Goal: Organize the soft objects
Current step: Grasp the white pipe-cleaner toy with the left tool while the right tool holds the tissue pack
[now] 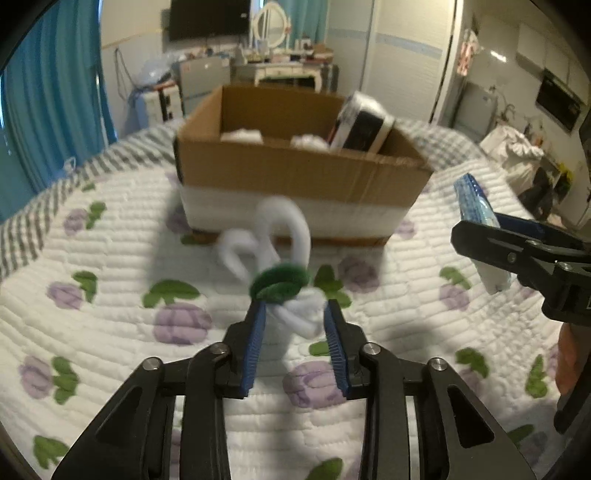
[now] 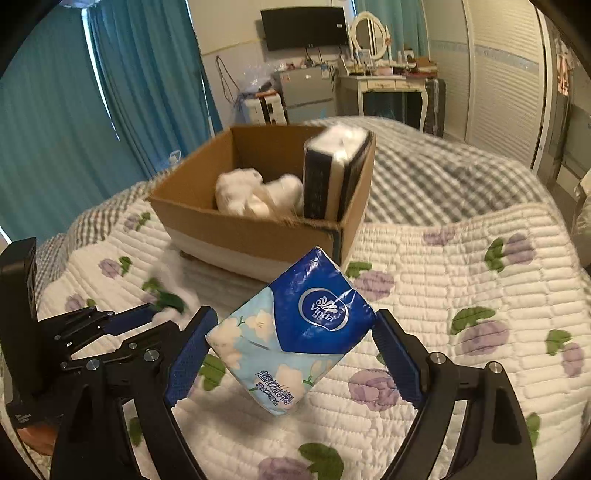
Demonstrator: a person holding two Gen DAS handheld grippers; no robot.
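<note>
- While the left gripper [image 1: 295,314] hangs above the bed quilt [image 1: 110,332], its blue fingers [image 1: 256,332] are clenched on a white fuzzy toy [image 1: 295,312] with a green band [image 1: 279,282]; white loops rise from the toy toward the box
- Right gripper [image 2: 291,347] grasps a blue tissue pack [image 2: 291,332] by its sides, the pack tilted and lifted off the quilt, with a round white logo facing up
- Seen from the left wrist, that same pack [image 1: 476,206] shows edge-on at the right, clamped in the black fingers
- Cardboard box [image 2: 258,236] stands on the bed beyond both grippers, open at the top
- Inside it lie white fluffy items [image 2: 255,192] toward the middle, and a dark-and-white wrapped pack [image 2: 332,173] stands upright against the right wall
- Teal curtains [image 2: 110,92] hang behind at the left; a dressing table with an oval mirror [image 2: 369,33] stands against the far wall
</note>
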